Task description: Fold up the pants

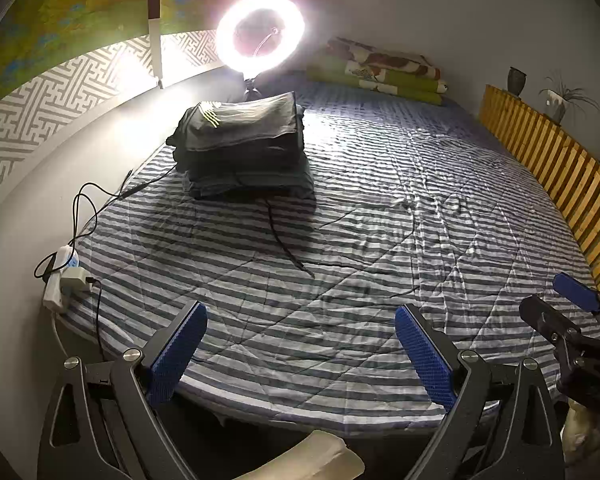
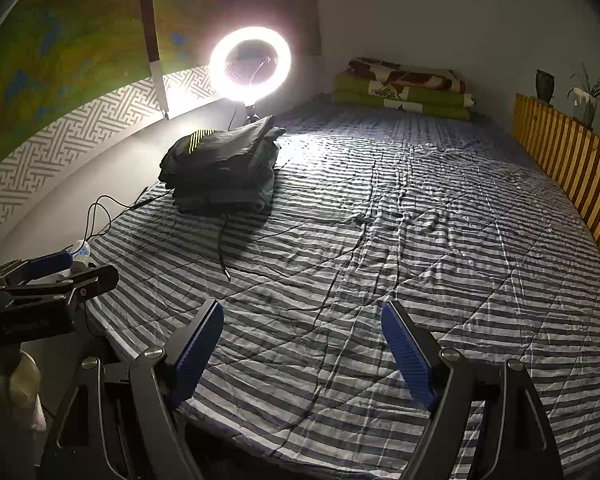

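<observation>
We see the stack of folded dark grey-black pants [image 1: 244, 148], the top pair marked with thin yellow stripes, lying on the blue-and-white striped quilted bedspread [image 1: 380, 220] at the far left of the bed. The stack's long axis runs roughly across the bed, left to right in the left wrist view, with the yellow-striped end toward the wall side. It sits just in front of the glowing round ring light on its small stand [image 1: 260, 32], and a thin black cable [image 1: 284, 244] trails out from under its near edge.

Our left gripper [image 1: 300, 356] hangs over the near edge of the bed, its blue ribbed pads [image 1: 178, 354] spread wide with nothing between them. Our right gripper [image 2: 302, 354] is likewise wide apart and empty, beside the left one. The pants lie well apart from both, ahead and to the left.

Between the tongs and the stack the bedspread is bare apart from wrinkles and the cable. The left side is bounded by the pale wall, with a white power strip [image 1: 60, 280] at the bed's edge; the right side ends at a slatted yellow wooden rail [image 1: 560, 184]. A folded green and floral blanket [image 1: 380, 72] lies at the far end.
</observation>
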